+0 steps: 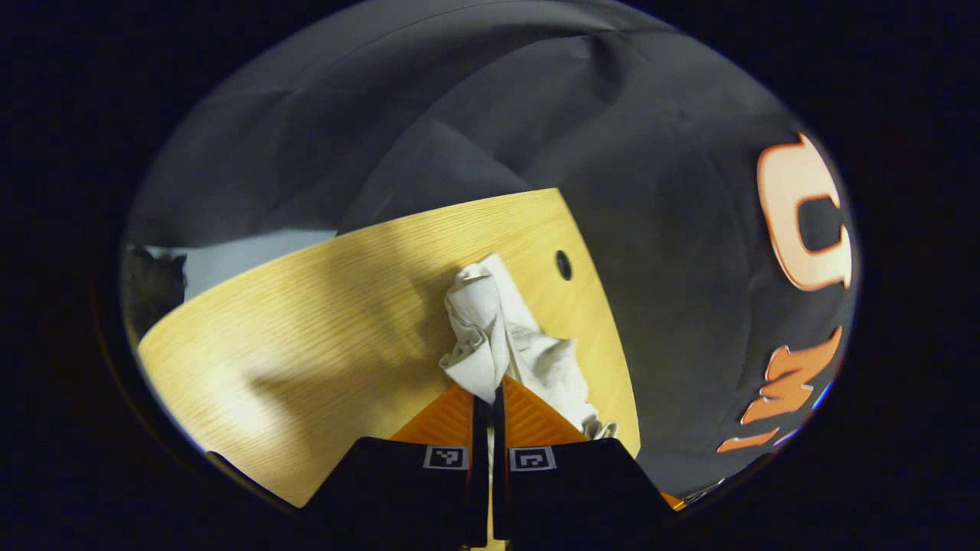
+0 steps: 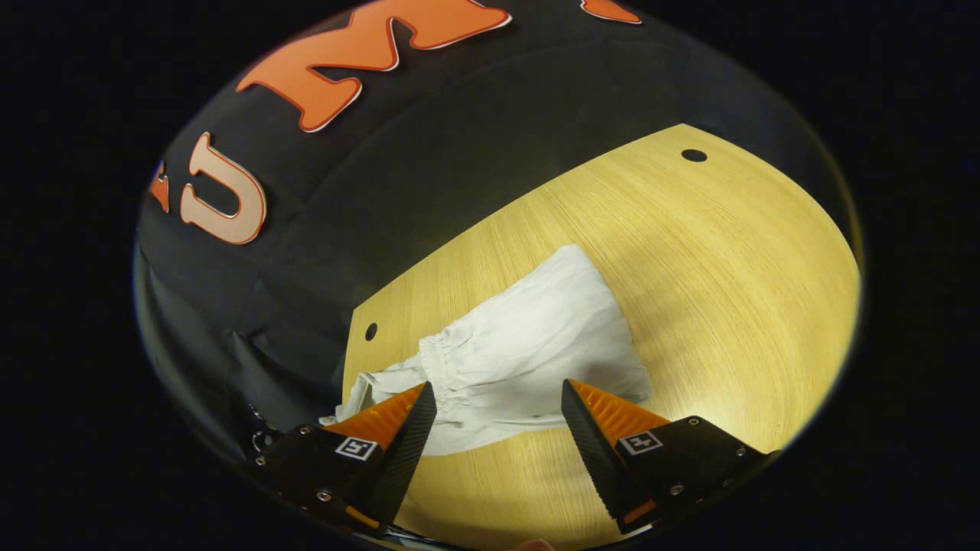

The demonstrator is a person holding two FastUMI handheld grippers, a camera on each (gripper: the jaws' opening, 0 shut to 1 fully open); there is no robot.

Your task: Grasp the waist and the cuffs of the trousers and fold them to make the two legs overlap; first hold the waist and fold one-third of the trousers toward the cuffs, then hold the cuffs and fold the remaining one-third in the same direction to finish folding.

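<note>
Pale off-white trousers (image 2: 528,352) lie bunched on the wooden table (image 2: 727,260), their gathered waistband (image 2: 444,367) toward my right gripper. My right gripper (image 2: 498,398) hovers open just above the near edge of the cloth, fingers apart on either side of the waist area, touching nothing that I can tell. In the left gripper view the trousers (image 1: 498,329) hang crumpled from my left gripper (image 1: 490,394), which is shut on a fold of the fabric and holds it lifted over the table (image 1: 321,321).
The table has small round holes (image 2: 694,155) near its corners, another hole (image 1: 563,265) close to the cloth. Black booth cloth (image 2: 429,153) hangs right behind the table's edges. Bare wood (image 1: 268,367) spreads to the left of the trousers.
</note>
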